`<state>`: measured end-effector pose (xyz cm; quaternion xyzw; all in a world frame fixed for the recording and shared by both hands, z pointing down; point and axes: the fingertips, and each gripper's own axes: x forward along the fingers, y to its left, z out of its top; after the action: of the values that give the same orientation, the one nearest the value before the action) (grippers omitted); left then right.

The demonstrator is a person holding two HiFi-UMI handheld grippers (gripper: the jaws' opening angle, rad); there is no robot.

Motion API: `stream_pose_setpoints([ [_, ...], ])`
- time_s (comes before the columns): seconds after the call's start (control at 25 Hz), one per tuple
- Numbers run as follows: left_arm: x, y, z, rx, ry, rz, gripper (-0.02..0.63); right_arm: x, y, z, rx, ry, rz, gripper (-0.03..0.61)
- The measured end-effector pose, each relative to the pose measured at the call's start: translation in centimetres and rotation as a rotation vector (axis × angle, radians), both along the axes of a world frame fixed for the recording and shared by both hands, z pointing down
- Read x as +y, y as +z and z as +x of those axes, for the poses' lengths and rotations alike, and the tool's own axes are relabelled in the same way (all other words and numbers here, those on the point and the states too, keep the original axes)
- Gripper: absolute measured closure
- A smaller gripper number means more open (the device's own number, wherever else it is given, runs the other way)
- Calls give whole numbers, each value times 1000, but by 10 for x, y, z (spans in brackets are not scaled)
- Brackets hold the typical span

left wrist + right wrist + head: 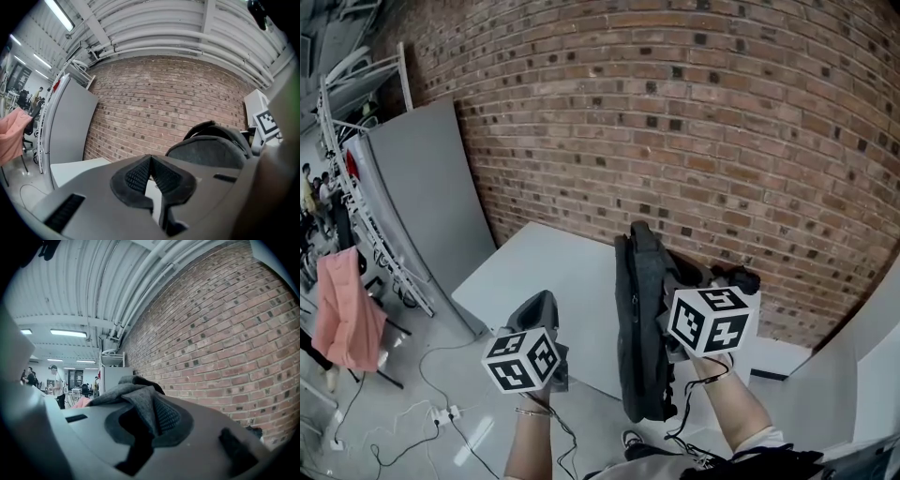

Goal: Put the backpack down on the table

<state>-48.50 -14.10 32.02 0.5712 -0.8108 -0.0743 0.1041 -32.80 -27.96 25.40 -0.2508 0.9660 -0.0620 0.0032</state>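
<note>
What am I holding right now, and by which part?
The right gripper grips the backpack by grey fabric near its top; the left gripper is shut on nothing.

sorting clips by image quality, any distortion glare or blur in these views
Head view: fisheye bows the brick wall into arcs, light even, no glare. Left gripper view: black corner vignette, ceiling lamp blown out. Right gripper view: backpack fabric near the lens is soft, bricks sharp.
</note>
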Motion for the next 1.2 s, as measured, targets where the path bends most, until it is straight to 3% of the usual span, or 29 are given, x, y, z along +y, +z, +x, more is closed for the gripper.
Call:
stream_pose_setpoints([
  [0.48, -34, 15, -36, 1, -28, -45, 601, -44, 8, -43, 10, -31, -10, 534],
  [1.2, -91, 14, -155, 6, -166, -109, 601, -123, 12, -197, 4, -147, -3, 534],
])
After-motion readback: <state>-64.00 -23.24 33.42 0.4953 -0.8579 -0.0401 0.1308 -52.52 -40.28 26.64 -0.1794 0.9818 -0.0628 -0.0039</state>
